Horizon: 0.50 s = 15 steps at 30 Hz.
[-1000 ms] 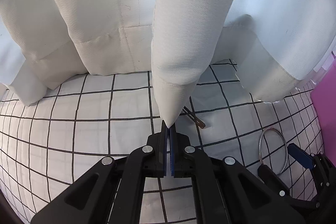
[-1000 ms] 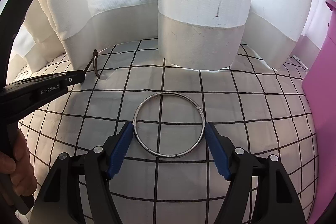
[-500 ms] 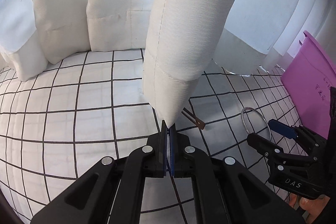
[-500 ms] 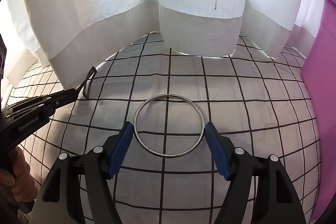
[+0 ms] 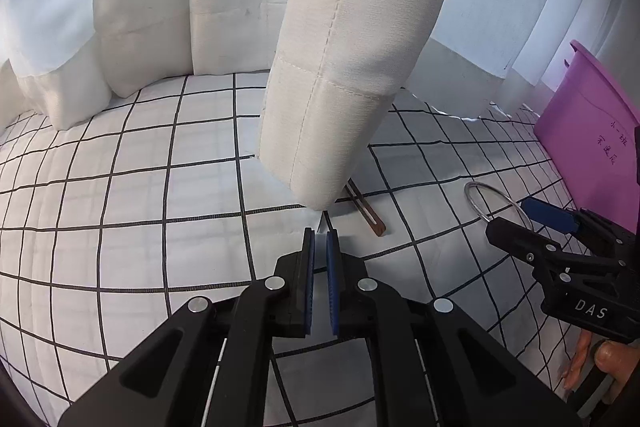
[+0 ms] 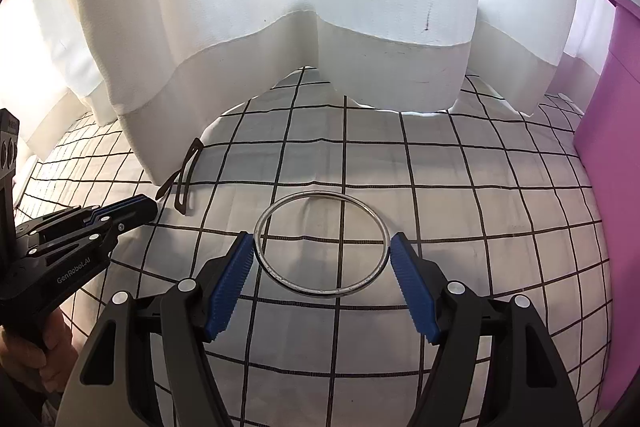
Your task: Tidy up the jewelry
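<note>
The silver bangle [image 6: 322, 243] lay flat on the grid-patterned tabletop [image 6: 460, 195], between the right gripper's [image 6: 322, 281] blue pads [image 6: 228, 287], whose jaws stood wide apart without touching it. To its left a thin brown hair clip [image 6: 187, 175] lay partly under the white curtain's [image 6: 280, 7] hem. The left gripper [image 5: 321, 259] sat just short of that clip, its jaws nearly together with nothing between them. A purple box [image 6: 616, 167] stood at the right edge.
</note>
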Each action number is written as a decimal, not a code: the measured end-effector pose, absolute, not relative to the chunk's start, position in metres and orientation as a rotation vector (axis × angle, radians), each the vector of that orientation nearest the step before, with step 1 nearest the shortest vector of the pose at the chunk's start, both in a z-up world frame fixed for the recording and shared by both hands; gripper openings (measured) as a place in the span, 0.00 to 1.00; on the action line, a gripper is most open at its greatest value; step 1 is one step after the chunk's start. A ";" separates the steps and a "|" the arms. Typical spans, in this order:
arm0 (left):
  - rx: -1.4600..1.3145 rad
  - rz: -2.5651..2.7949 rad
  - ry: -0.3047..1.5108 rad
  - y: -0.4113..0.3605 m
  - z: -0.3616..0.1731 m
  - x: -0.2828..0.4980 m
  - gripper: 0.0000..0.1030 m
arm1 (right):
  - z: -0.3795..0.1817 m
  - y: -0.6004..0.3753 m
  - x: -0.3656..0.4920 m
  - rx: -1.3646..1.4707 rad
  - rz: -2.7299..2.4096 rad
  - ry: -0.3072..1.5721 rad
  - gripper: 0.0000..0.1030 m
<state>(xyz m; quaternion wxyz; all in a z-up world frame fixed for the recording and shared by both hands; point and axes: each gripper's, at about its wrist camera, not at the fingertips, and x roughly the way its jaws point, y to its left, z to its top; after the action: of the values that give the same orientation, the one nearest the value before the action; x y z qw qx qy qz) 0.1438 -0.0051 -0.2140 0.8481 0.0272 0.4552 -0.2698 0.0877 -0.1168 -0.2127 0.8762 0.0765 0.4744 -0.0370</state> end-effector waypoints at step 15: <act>0.073 -0.534 0.915 -0.024 -0.212 0.141 0.15 | -0.202 -0.108 0.077 0.159 -0.069 0.977 0.66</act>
<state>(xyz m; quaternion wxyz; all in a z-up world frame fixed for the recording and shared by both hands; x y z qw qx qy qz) 0.1411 -0.0244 -0.2116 0.8623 0.0346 0.4365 -0.2546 0.0769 -0.1084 -0.2019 0.8795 0.0765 0.4686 -0.0330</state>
